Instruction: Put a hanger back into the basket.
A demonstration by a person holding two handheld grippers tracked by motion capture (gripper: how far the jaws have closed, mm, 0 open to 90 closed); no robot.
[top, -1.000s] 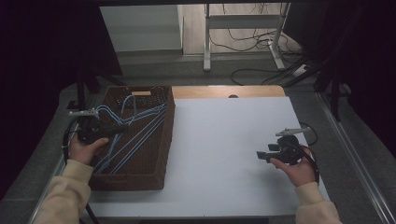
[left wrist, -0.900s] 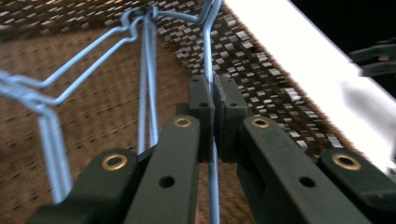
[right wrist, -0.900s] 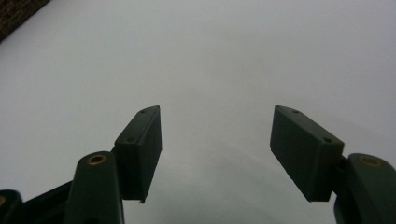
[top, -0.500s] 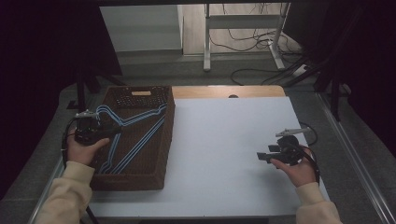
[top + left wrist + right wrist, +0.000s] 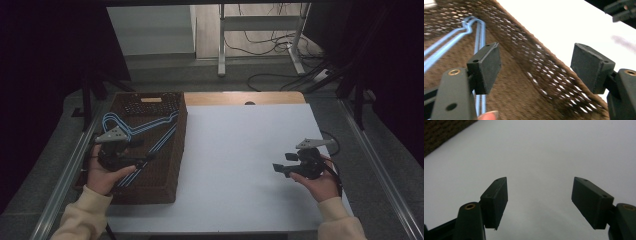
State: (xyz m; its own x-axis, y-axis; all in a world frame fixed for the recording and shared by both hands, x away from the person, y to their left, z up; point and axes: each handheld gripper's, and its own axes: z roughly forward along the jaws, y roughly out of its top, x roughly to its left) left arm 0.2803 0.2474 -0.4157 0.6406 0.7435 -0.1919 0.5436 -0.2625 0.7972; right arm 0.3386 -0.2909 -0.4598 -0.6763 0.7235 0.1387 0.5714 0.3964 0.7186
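A brown woven basket [image 5: 177, 150] stands at the table's left and holds blue wire hangers [image 5: 150, 122] lying flat inside. My left gripper [image 5: 140, 152] hovers over the basket's near half. Its jaws have just been opening and nothing is between them. The left gripper view has that gripper [image 5: 536, 57] open above the basket wall [image 5: 544, 80], with the hangers [image 5: 477, 32] off to the left. My right gripper [image 5: 283, 162] hangs over the white tabletop [image 5: 240, 150] at the right. Its jaws have also just been opening, and in its own view the right gripper [image 5: 540, 192] is empty.
A wooden strip [image 5: 240, 98] runs along the table's far edge. Metal rails [image 5: 380, 170] flank both sides of the table. Behind it stand a desk frame [image 5: 260, 22] and floor cables [image 5: 270, 50]. The basket's corner [image 5: 439, 135] is at the upper left of the right gripper view.
The left gripper has let go of the blue hangers, which now lie lower in the basket. It moved right and nearer with its jaws spread. The right hand stayed put.
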